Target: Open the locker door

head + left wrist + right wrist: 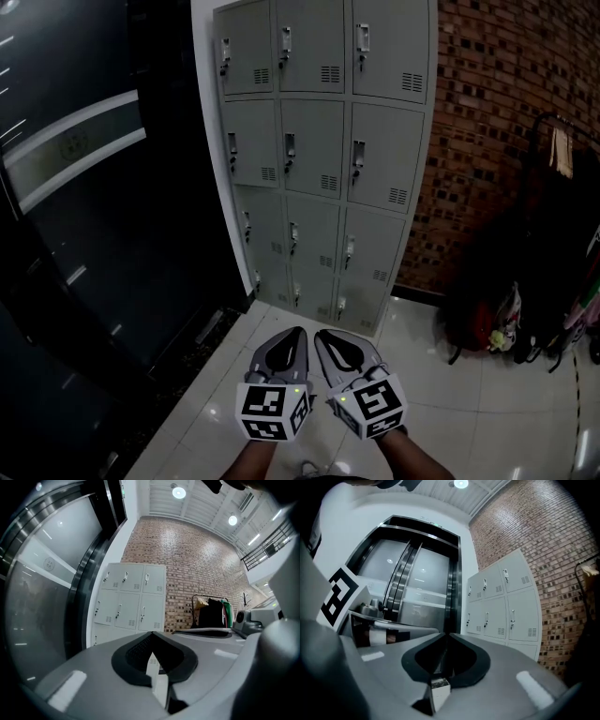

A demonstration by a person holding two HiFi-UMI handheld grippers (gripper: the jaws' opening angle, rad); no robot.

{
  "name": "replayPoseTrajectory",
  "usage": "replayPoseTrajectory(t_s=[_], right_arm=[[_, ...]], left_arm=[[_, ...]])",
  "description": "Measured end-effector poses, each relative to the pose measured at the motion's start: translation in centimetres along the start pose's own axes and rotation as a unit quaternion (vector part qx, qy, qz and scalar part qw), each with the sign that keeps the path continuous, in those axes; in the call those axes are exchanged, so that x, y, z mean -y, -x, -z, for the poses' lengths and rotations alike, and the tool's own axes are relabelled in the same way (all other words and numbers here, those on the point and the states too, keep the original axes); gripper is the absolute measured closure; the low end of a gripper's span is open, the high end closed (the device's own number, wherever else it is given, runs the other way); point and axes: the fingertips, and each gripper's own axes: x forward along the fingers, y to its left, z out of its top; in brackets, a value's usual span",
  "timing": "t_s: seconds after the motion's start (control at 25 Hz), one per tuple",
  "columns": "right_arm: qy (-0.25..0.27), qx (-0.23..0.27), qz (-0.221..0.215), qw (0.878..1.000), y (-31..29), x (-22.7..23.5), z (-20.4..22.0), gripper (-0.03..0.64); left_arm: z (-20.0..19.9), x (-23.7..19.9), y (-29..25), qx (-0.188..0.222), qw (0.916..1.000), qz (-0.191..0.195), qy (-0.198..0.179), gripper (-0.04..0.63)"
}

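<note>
Head view looks down on a grey locker bank (319, 159), three columns wide and four rows high, standing upright on the white tiled floor (450, 412). Every door in it sits flush and shut, each with a small latch handle (290, 145) near its left edge and a vent slot low at the right. The bank backs onto a brick wall (506, 112), which runs on to its right. Dark glass doors (94, 234) adjoin its left side.

Well short of the lockers, low in the frame, the left hand-held gripper (292, 337) and the right hand-held gripper (326, 339) hover side by side over the floor, tips pointed toward the bank. Both have their jaws together with nothing between them. To the right, a clothes rack (553, 281) with hanging garments and bags stands near the brick wall.
</note>
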Motion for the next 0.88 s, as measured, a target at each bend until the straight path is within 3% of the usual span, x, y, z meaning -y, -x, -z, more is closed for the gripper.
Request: replayPoseTrajectory(t_s=[0.24,0.88], right_arm=[[0.009,0.0,0.012,1.0,-4.0,0.5,-0.5,0.601],[-0.002,0.007,0.011,1.0,-11.3,5.9,1.4,0.6]], left_arm=[[-0.4,-3.8,-1.8,0.0,1.0,0.001,0.005,0.591],[0.8,-7.8,-10.1,-0.01,0.9999,0.002,0.0,0.591]])
